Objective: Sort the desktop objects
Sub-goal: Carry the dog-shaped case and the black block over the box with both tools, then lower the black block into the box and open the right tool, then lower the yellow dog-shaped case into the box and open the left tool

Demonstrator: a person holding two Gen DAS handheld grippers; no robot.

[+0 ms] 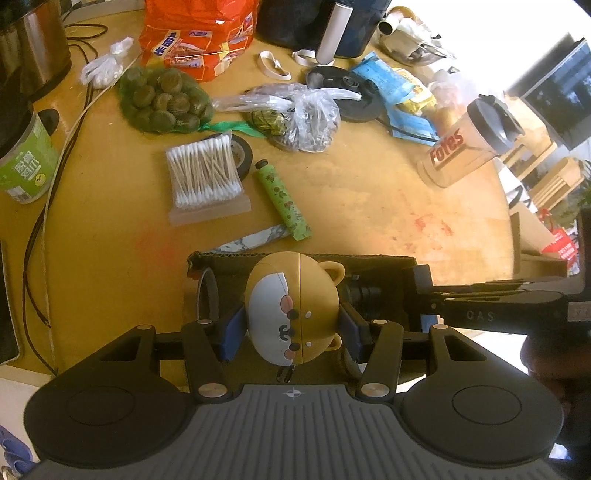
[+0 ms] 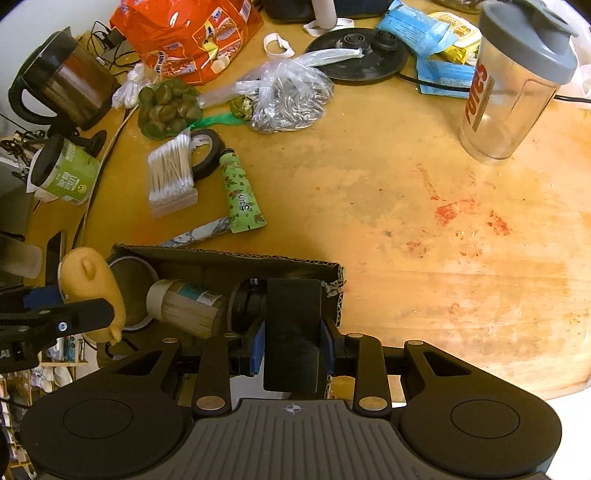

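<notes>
My left gripper (image 1: pixel 292 328) is shut on a round yellow and white bear-faced toy (image 1: pixel 291 310) and holds it over a low cardboard box (image 1: pixel 369 260) at the table's near edge. The toy also shows in the right wrist view (image 2: pixel 92 284). My right gripper (image 2: pixel 292 341) is shut on a flat black rectangular object (image 2: pixel 291 332) over the same box (image 2: pixel 229 258). In the box lie a toothpick jar (image 2: pixel 188 304), a metal-rimmed round container (image 2: pixel 129 284) and a black cylinder (image 2: pixel 247 299).
On the wooden table (image 2: pixel 406 206) lie a green tube (image 2: pixel 240 195), cotton swabs (image 2: pixel 170 177), black tape (image 2: pixel 207 147), a net of green fruit (image 2: pixel 166 107), a bag of seeds (image 2: pixel 284 99), an orange bag (image 2: pixel 184 33), a kettle (image 2: pixel 62 85) and a shaker cup (image 2: pixel 513 85).
</notes>
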